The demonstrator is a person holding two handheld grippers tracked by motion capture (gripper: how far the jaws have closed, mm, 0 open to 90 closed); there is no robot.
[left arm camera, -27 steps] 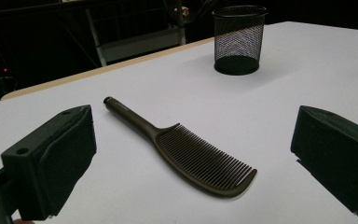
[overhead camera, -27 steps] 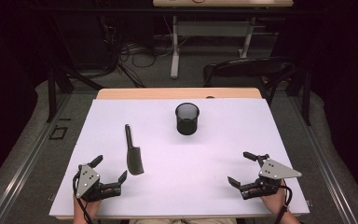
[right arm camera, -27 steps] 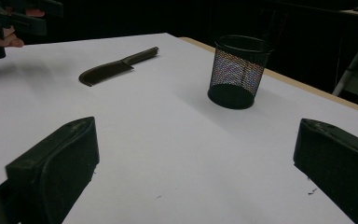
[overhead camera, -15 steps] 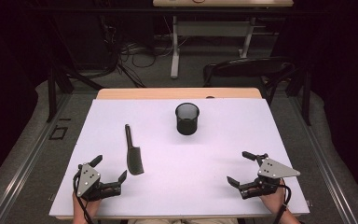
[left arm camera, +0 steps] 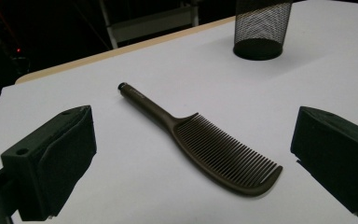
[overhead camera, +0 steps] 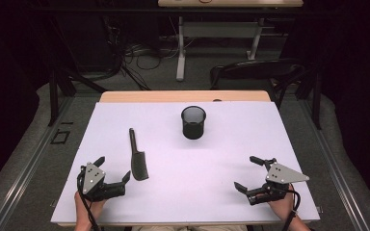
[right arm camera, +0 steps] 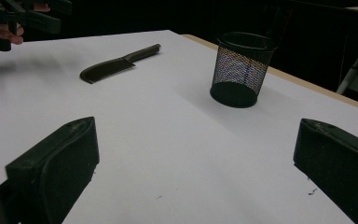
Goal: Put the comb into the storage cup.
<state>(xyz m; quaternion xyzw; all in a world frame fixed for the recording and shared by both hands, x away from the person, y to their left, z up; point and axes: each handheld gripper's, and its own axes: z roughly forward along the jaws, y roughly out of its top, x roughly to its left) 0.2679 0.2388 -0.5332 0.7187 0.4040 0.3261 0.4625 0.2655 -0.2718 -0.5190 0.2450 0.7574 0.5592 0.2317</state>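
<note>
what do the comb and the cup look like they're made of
Comb: probably moulded plastic, dark brown-black with a dull sheen, its teeth and handle one piece. Cup: likely black-coated wire mesh, see-through walls with a solid rim and base.

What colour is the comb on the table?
The comb is dark brown, nearly black; the left gripper view shows it best.
</note>
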